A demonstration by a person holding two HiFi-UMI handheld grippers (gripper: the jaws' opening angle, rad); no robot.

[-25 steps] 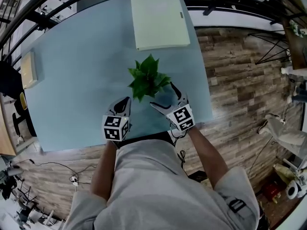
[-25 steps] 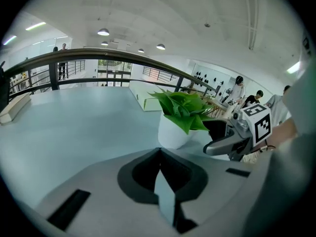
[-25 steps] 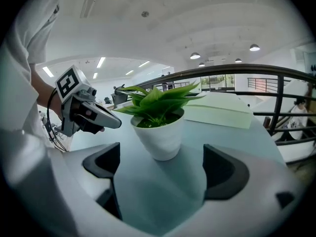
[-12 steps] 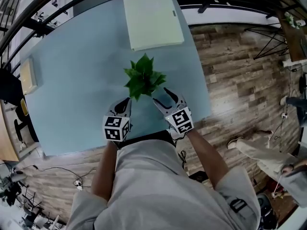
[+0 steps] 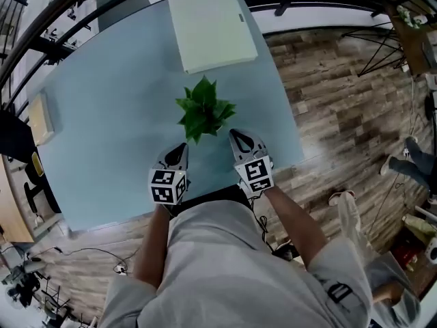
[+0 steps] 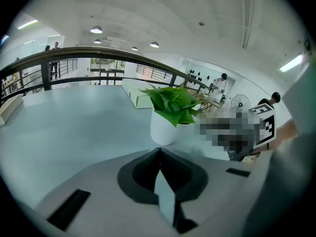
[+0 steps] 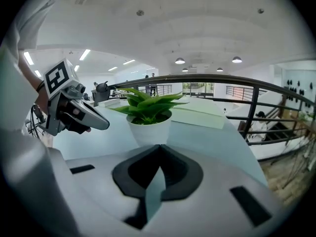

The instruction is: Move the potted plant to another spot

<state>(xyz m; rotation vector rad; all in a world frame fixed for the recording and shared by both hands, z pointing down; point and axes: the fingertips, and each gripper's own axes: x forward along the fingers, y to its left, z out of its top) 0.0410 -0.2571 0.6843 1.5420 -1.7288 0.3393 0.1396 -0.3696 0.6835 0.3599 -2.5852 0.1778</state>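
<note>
A potted plant [image 5: 203, 109] with broad green leaves in a white pot [image 7: 148, 130] stands upright on the pale blue table [image 5: 116, 115], near its front edge. My left gripper [image 5: 179, 146] is shut and empty, just short of the plant on its near left. My right gripper [image 5: 234, 134] is shut too, with nothing between its jaws, close to the plant's near right side and not touching it. In the left gripper view the pot [image 6: 164, 127] stands just beyond the closed jaws. The right gripper view shows the left gripper [image 7: 74, 112] hovering left of the pot.
A pale green flat box [image 5: 212, 27] lies at the table's far side behind the plant. A small cream block [image 5: 39, 118] sits at the left edge. A dark railing [image 7: 237, 82] runs round the back. Wooden floor [image 5: 328, 108] lies past the right edge.
The right gripper's jaws, wide open beside the pot a second ago, have closed on nothing. The plant stands where it was. The left gripper has stayed put.
</note>
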